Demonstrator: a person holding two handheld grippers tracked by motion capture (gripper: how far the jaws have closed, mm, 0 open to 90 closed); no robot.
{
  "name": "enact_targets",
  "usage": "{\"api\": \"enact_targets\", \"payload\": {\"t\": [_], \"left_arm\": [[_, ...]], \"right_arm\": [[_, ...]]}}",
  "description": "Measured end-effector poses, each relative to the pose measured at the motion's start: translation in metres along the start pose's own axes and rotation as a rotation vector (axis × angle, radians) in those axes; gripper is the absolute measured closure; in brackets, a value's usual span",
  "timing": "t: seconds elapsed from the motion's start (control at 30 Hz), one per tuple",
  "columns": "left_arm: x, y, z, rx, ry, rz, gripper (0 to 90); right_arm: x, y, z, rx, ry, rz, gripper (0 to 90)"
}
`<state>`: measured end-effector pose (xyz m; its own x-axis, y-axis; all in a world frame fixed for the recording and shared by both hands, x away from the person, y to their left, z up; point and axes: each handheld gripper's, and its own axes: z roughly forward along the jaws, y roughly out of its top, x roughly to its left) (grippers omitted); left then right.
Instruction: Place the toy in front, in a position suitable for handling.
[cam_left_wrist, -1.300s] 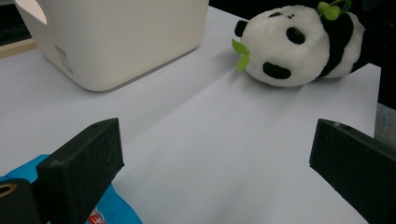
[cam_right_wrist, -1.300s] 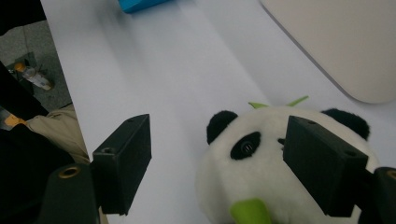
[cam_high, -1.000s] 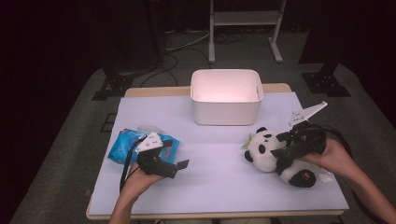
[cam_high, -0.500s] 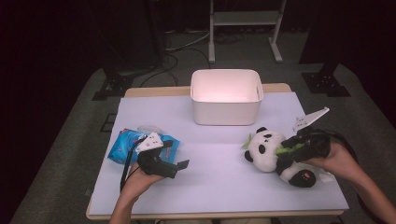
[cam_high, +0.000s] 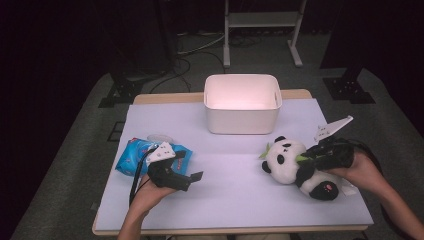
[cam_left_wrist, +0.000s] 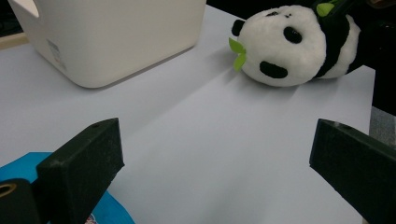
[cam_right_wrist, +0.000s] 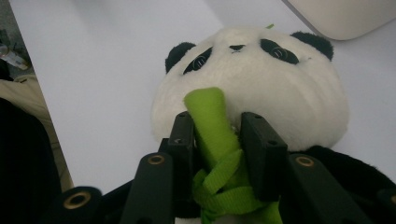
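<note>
High view: right gripper (cam_high: 306, 161) at right of frame, jaws just been closing, clamped on the panda plush (cam_high: 295, 167) lying on the white table (cam_high: 235, 195). Left gripper (cam_high: 192, 180) lower left, jaws spread, nothing held, beside a blue packet (cam_high: 131, 156).

Left gripper view: both jaws wide apart over bare table; panda upper right, white bin (cam_left_wrist: 112, 32) upper left.

Right gripper view: pads (cam_right_wrist: 259, 140) pinch the panda's green bamboo stalk (cam_right_wrist: 212, 119) at centre.

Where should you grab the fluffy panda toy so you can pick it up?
Probably by the green stuffed bamboo stalk on the chest of the black-and-white plush panda, coming from its feet end. The panda lies on its side on the white table, so the stalk sticks out, narrow and firm. The right gripper has just been closing, one jaw on either side of the stalk.
</note>
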<state>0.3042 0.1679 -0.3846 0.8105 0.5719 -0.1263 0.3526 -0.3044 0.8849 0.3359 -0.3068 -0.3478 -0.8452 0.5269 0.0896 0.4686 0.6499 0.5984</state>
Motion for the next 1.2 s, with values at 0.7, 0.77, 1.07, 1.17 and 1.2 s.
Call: {"api": "enact_targets", "payload": {"t": [0.7, 0.77, 1.07, 1.17, 1.2], "left_arm": [[0.003, -0.001, 0.000, -0.006, 0.005, -0.014, 2.1], [0.003, -0.001, -0.001, -0.006, 0.006, -0.016, 2.0], [0.004, -0.001, -0.004, -0.014, 0.011, -0.017, 2.1], [0.005, -0.001, -0.005, -0.019, 0.015, -0.022, 2.1], [0.005, -0.001, -0.006, -0.020, 0.017, -0.022, 2.0]], "right_arm": [[-0.022, 0.014, -0.019, -0.044, 0.061, -0.007, 74.5], [-0.023, 0.020, -0.021, -0.048, 0.066, -0.014, 74.6], [-0.011, 0.047, -0.021, -0.071, 0.096, -0.078, 74.6], [-0.005, 0.059, -0.019, -0.075, 0.112, -0.104, 74.6], [-0.003, 0.064, -0.017, -0.077, 0.117, -0.114, 74.6]]}}
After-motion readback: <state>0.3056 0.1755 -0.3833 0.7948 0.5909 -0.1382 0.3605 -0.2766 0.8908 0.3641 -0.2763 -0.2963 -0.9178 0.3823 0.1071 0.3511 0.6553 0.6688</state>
